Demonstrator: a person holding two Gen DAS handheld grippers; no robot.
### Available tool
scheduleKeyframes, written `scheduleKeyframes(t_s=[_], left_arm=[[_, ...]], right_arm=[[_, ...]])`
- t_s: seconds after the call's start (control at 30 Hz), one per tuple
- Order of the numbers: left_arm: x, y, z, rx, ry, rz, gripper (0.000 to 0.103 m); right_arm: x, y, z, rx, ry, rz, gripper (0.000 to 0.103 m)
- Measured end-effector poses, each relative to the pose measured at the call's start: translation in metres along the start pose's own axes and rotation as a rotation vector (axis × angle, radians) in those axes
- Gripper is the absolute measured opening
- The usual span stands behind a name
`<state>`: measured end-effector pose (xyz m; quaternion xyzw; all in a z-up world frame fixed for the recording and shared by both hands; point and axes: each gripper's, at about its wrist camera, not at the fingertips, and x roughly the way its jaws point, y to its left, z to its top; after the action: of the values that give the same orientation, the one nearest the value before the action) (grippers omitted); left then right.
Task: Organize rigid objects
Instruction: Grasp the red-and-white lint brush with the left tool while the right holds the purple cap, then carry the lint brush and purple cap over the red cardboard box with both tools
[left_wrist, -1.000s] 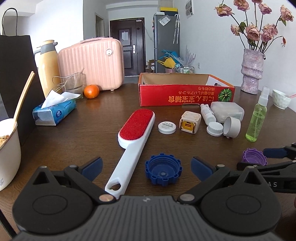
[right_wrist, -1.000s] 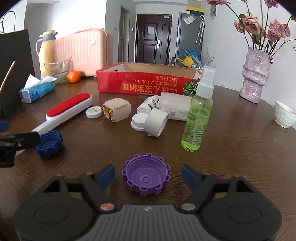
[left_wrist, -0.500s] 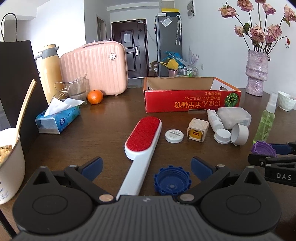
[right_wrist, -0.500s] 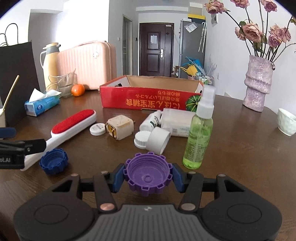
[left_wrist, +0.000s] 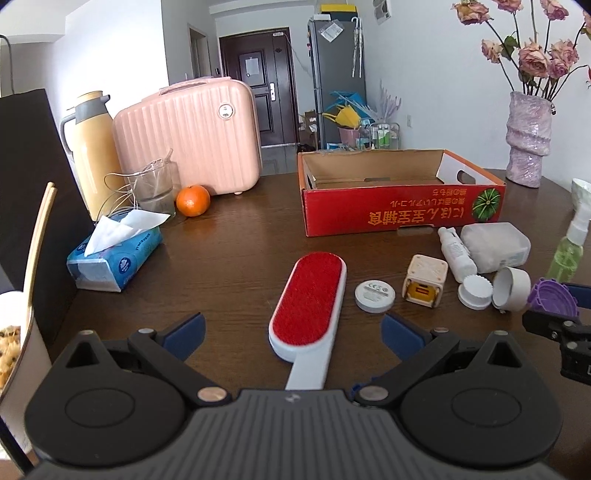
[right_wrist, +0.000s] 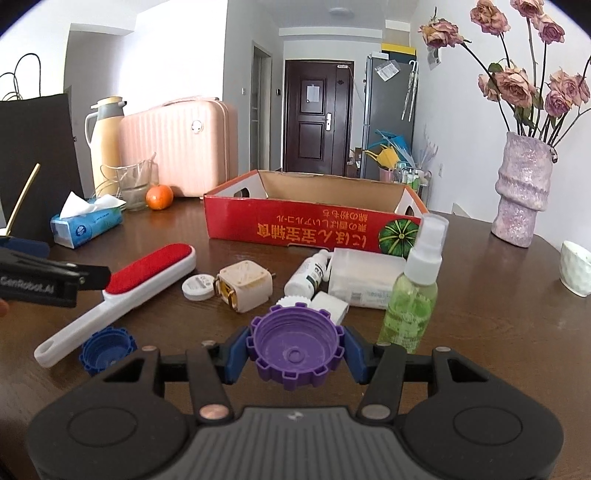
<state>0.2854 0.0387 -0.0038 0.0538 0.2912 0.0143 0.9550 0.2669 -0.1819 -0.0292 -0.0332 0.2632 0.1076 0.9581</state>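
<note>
While clamped in right gripper (right_wrist: 295, 350), purple ridged cap (right_wrist: 295, 345), hollow side up

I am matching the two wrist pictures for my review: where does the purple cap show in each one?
Left wrist: purple cap at the far right edge, held in the right tool.
Right wrist: the cap sits low in the centre, clamped between the blue pads.
Shared landmark: the red cardboard box behind it.
</note>
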Motion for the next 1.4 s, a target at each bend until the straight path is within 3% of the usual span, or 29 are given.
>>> scheduleKeyframes(t_s=[0.63, 1.03, 1.27, 1.4], left_arm=[[0.081, 0.008, 0.013, -0.05, 0.19, -0.033, 0.103], [0.092, 0.01, 0.008, -0.066, 0.213, -0.037, 0.103], [0.088, 0.006, 0.003, -0.048, 0.205, -0.085, 0.06], [0.084, 0.003, 0.001, -0.04, 0.195, -0.082, 0.059]], right_arm=[[0.012, -0.004, -0.003, 0.051, -0.036, -0.025, 0.053], [0.016, -0.007, -0.006, 0.071, -0.042, -0.034, 0.053], [0.019, -0.007, -0.007, 0.075, -0.032, -0.034, 0.053], [0.021, -0.007, -0.008, 0.079, -0.028, -0.037, 0.053]])
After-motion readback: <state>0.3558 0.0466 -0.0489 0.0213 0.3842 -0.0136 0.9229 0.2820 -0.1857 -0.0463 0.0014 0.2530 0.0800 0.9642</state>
